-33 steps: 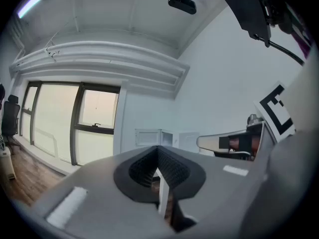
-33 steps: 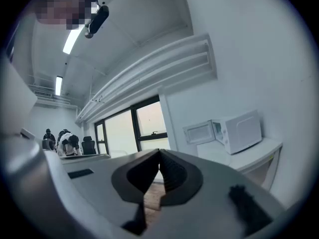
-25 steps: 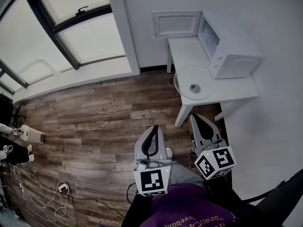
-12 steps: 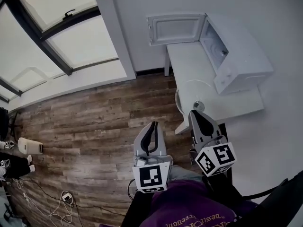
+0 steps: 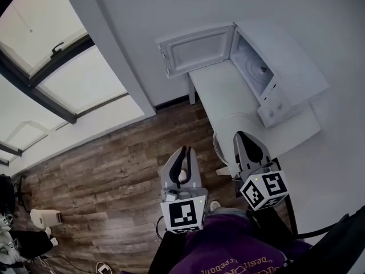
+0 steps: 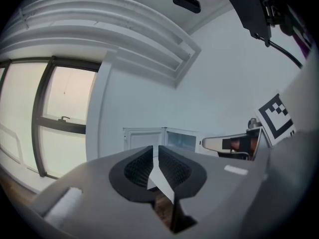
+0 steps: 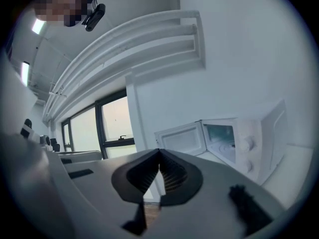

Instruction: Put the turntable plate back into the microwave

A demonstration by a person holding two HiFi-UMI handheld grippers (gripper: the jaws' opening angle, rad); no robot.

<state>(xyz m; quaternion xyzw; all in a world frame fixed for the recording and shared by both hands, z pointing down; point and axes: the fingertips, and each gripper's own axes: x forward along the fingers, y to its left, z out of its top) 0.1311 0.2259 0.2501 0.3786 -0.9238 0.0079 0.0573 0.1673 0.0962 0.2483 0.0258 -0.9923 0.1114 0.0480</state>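
**Head view.** A round, clear glass turntable plate point(image 5: 225, 135) lies flat on the white rectangular table point(image 5: 214, 90), at its near end and partly over the front edge. It is outside the white box-shaped microwave oven point(image 5: 288, 61). The oven's hinged white door point(image 5: 197, 51) stands swung open, and the cavity shows only a small hub on its floor.

The grey right gripper point(image 5: 244, 135) is the nearer one. Its tips overlap the plate's near portion in the picture, though whether they touch it cannot be told. The plate lies directly ahead of and below these tips. Being a disc, it has no long axis, so its thin near rim is probably the only place to grip it. The grey left gripper point(image 5: 185, 150) hangs over the brown wood-plank floor point(image 5: 114, 176), beside the table and apart from the plate.

**Gripper views.** The right gripper's point(image 7: 159, 152) ribbed pads meet, with nothing between them. The left gripper's point(image 6: 155, 152) jaws have just been opening to a narrow slit, also with nothing between them. Neither view shows the plate.

**Change from the earlier frames.** The table and oven sit closer. The plate, formerly well ahead of both grippers with its centre visible, is now partly covered by the right one.
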